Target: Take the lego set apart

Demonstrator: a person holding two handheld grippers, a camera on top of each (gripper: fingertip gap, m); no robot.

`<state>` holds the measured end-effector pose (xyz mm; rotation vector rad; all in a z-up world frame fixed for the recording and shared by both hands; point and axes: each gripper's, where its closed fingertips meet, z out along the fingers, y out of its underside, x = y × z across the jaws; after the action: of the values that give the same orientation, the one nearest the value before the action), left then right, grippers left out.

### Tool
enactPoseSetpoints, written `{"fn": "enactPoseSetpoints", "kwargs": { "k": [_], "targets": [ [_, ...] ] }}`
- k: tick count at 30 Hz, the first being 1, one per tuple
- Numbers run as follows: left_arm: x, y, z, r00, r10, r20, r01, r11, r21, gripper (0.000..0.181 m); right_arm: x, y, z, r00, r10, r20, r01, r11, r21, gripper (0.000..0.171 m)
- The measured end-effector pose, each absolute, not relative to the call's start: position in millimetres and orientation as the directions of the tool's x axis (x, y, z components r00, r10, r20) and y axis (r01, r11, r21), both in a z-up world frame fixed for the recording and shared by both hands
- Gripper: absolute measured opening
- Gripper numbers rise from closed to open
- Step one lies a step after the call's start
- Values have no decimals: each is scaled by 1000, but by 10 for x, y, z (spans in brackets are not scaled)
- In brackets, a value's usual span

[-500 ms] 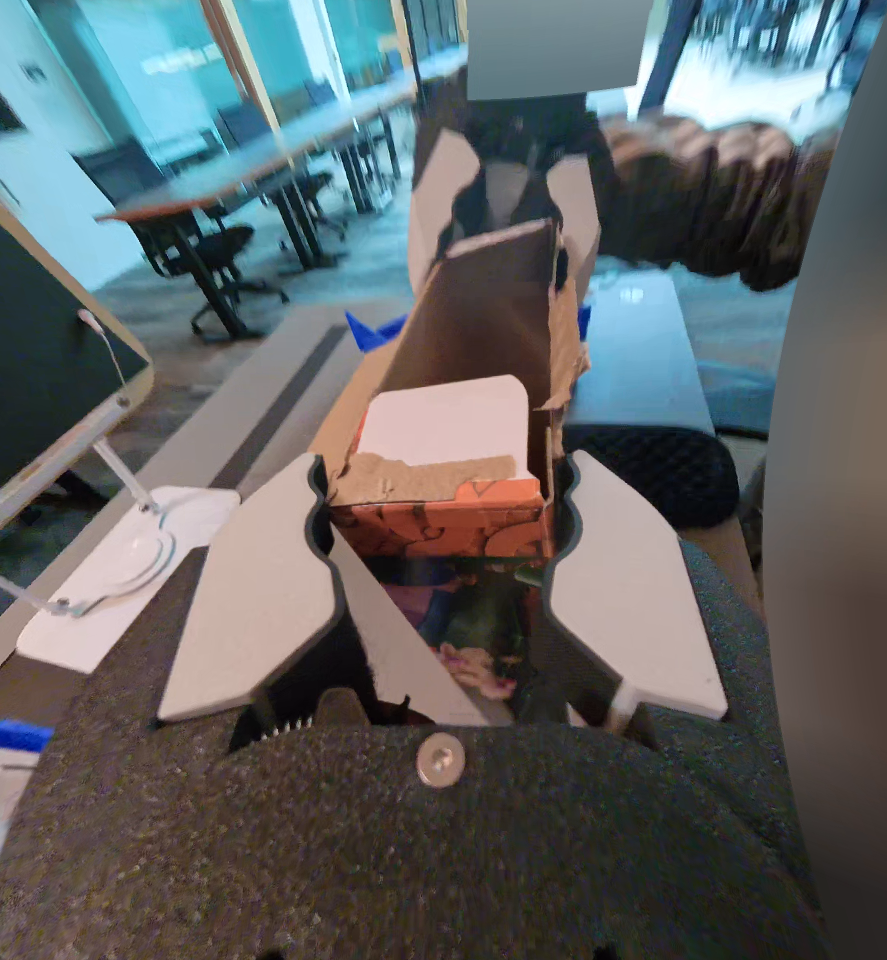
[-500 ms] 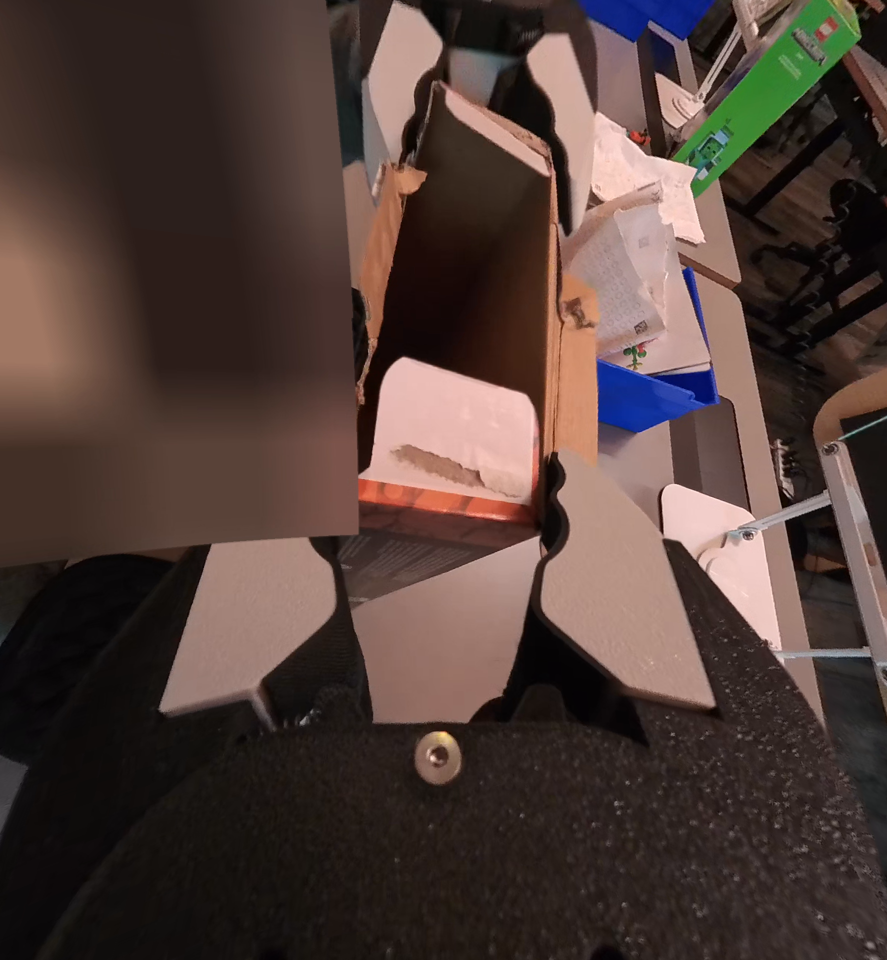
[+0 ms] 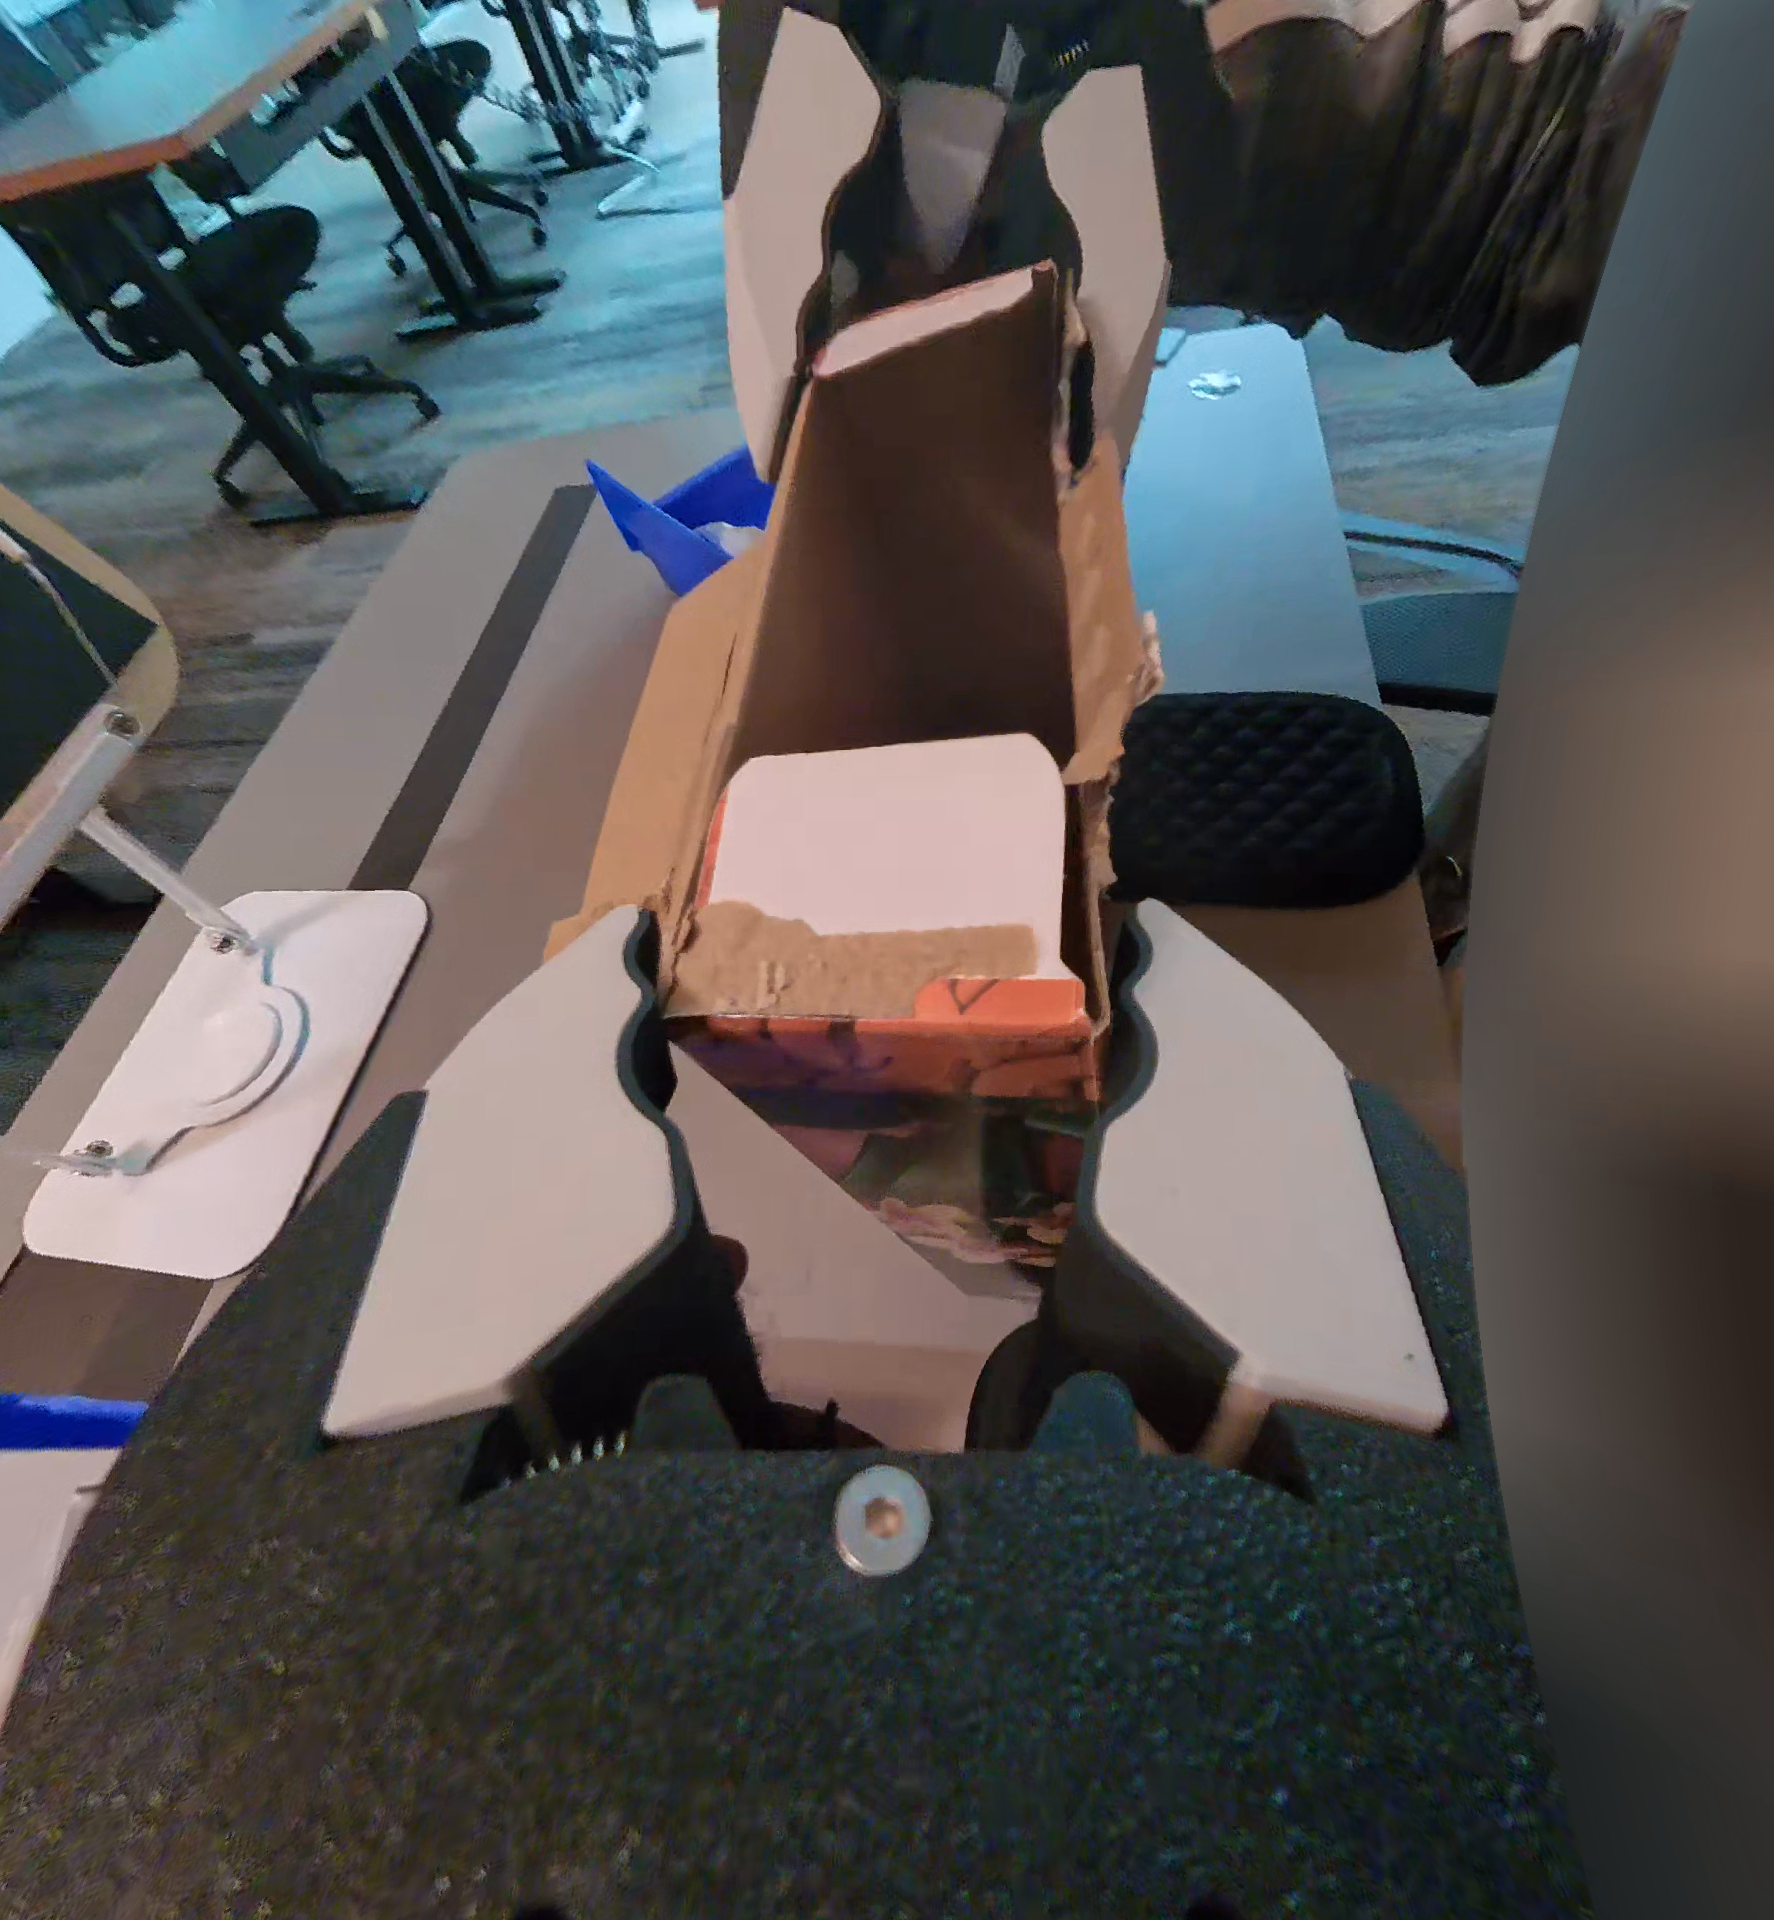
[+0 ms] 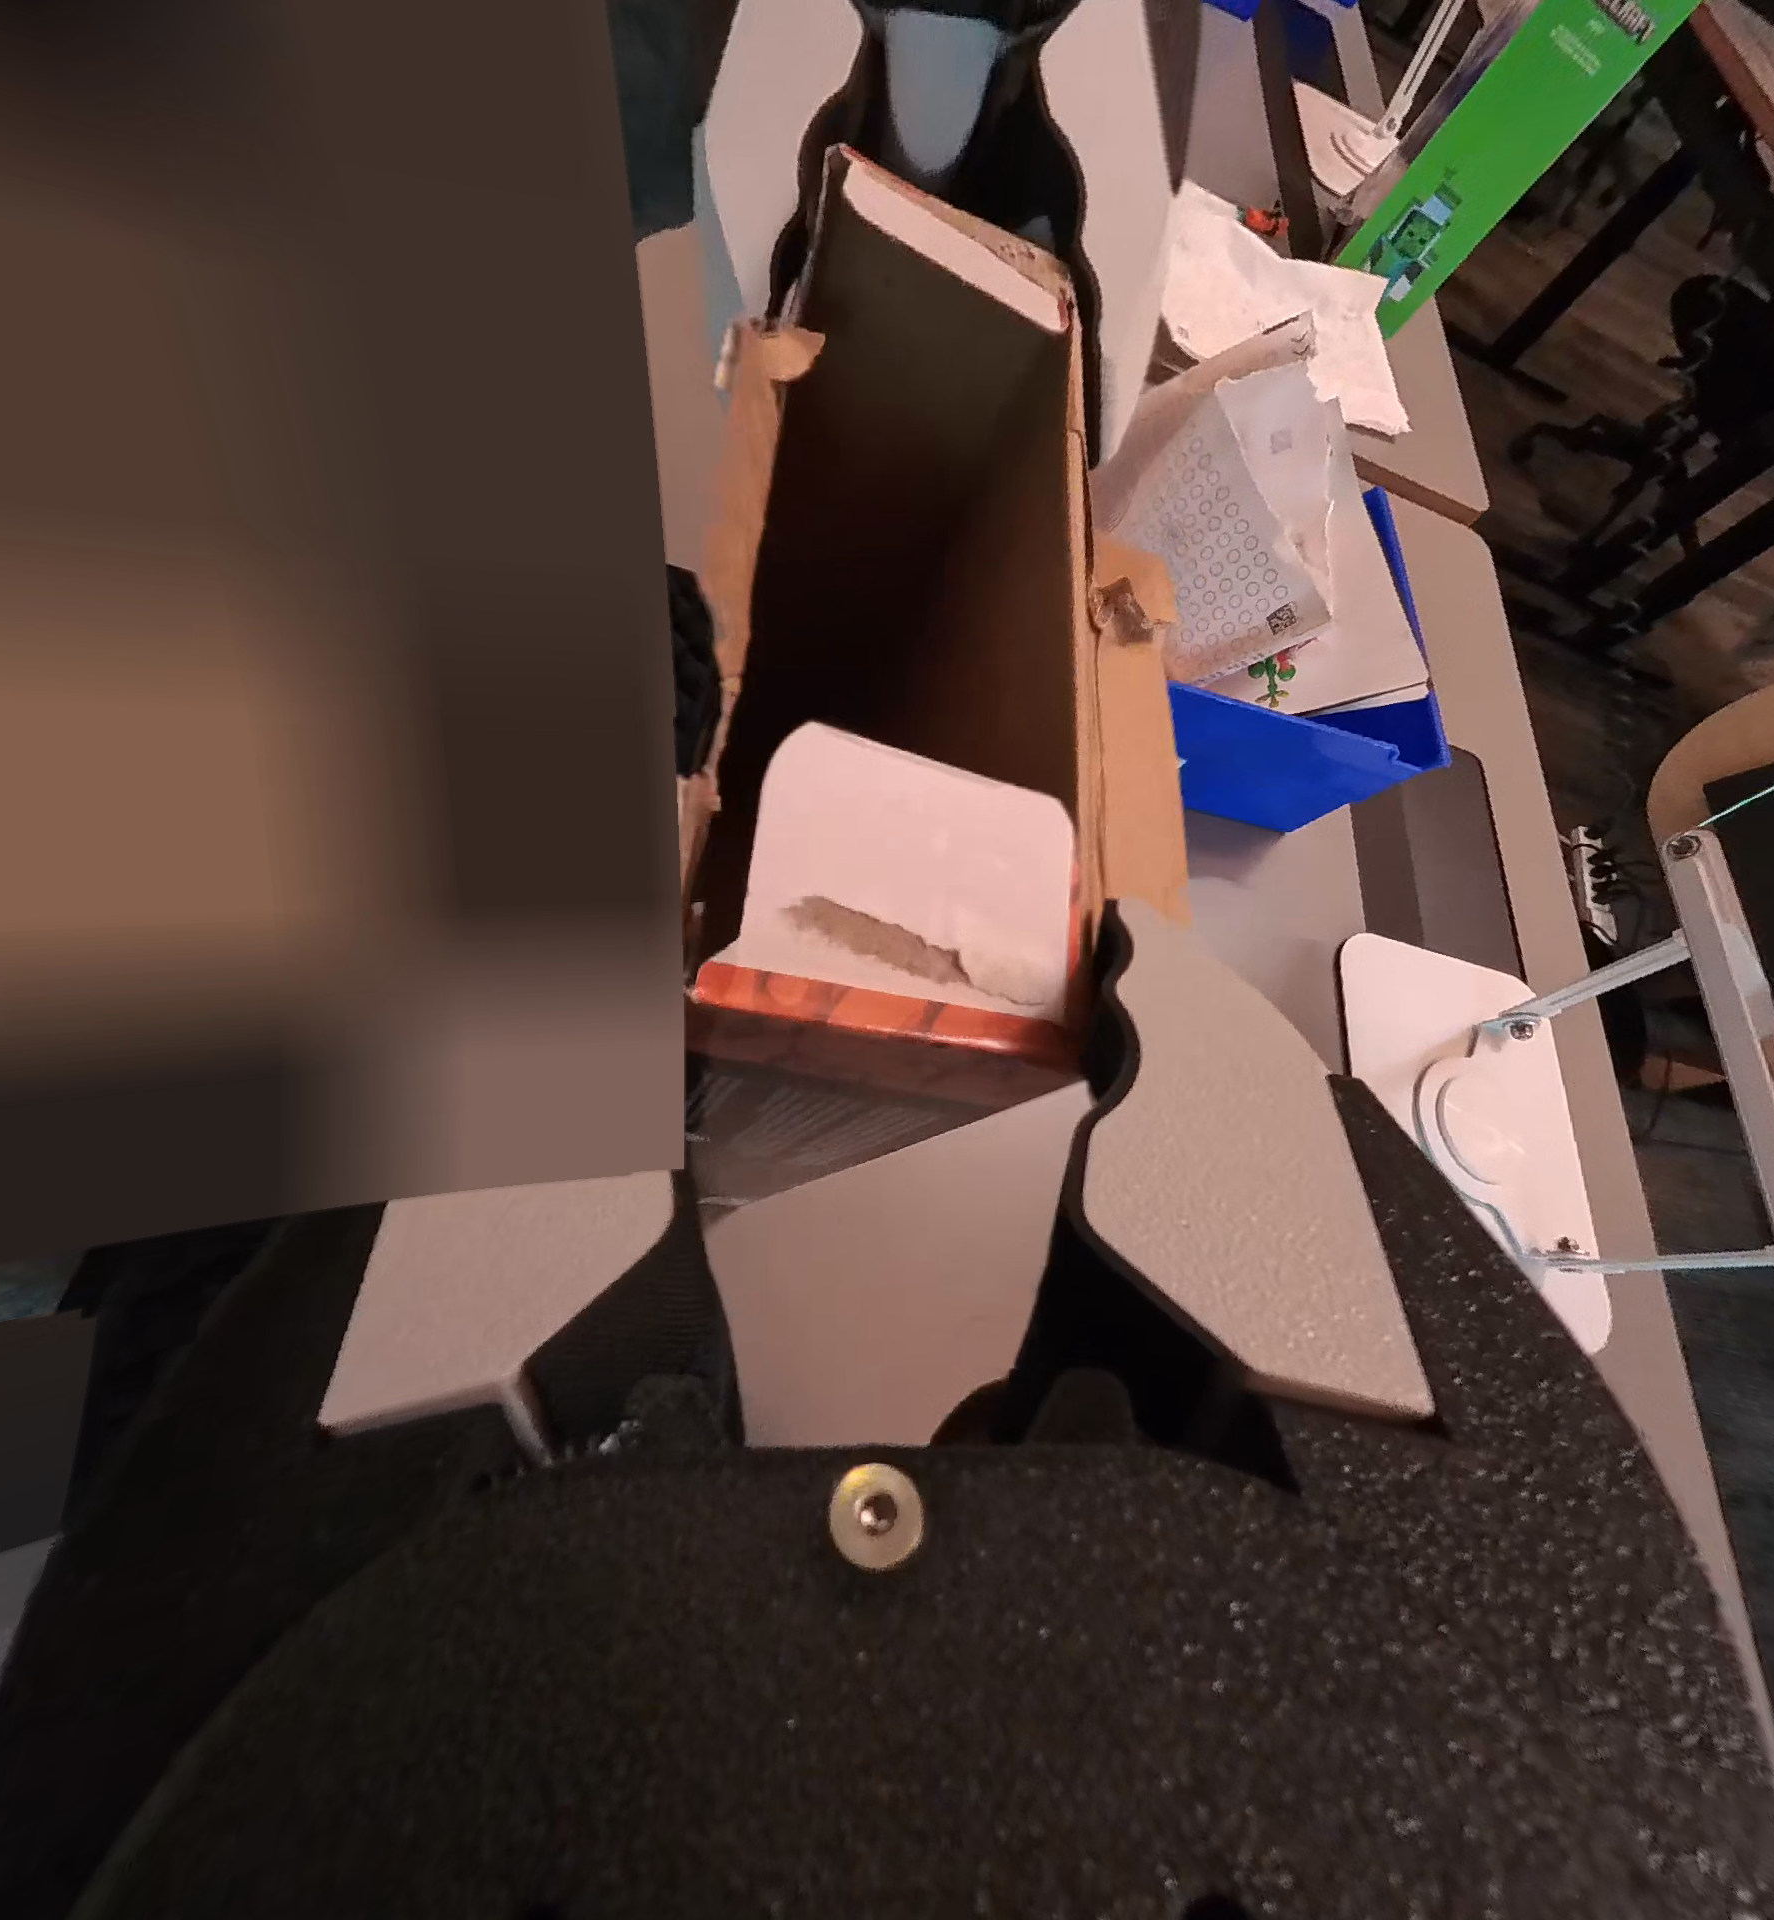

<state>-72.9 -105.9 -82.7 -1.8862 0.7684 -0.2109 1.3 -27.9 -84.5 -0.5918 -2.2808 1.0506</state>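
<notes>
While both grippers' fingers [image 3: 644, 1018] clamp opposite ends, the open box [image 3: 904, 665] hangs above the table [image 3: 509, 665].

An office: long desks [image 3: 166, 114] with wheeled chairs [image 3: 270, 260] on carpet.

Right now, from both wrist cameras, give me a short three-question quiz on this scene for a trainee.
1. True or false: the box is sealed shut.
2. What colour is the bin beside the box? A red, B blue, C yellow.
3. Fill in: the left gripper and the right gripper each clamp one ___ of the box.

Key: 1 false, it is torn open along its top. 2 B. 3 end.
</notes>
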Motion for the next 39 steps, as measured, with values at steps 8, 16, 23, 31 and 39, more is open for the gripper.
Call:
{"fn": "enactPoseSetpoints", "kwargs": {
  "k": [8,16,23,31,39],
  "targets": [
    [-728,-1103,-789,901,-366,-234,-339,-257,-905,82,24,-168,-350,-553,806,212,164,355,-920,76],
    [-642,-1089,-795,922,-283,-263,-345,-299,-890,82,-202,-28,-508,-283,791,542,415,610,-674,19],
    [-676,-1097,-798,921,-297,-251,-335,-278,-900,82,-110,300,-313,-154,969,195,368,239,-899,6],
    [-670,-1070,-775,918,-315,-242,-319,-221,-922,82,23,385,-680,-334,485,-808,384,-713,-586,8],
    [-673,-1060,-758,923,-313,-222,-287,-178,-941,82,-23,212,-775,-381,317,-868,419,-778,-468,5]
  ]
}}
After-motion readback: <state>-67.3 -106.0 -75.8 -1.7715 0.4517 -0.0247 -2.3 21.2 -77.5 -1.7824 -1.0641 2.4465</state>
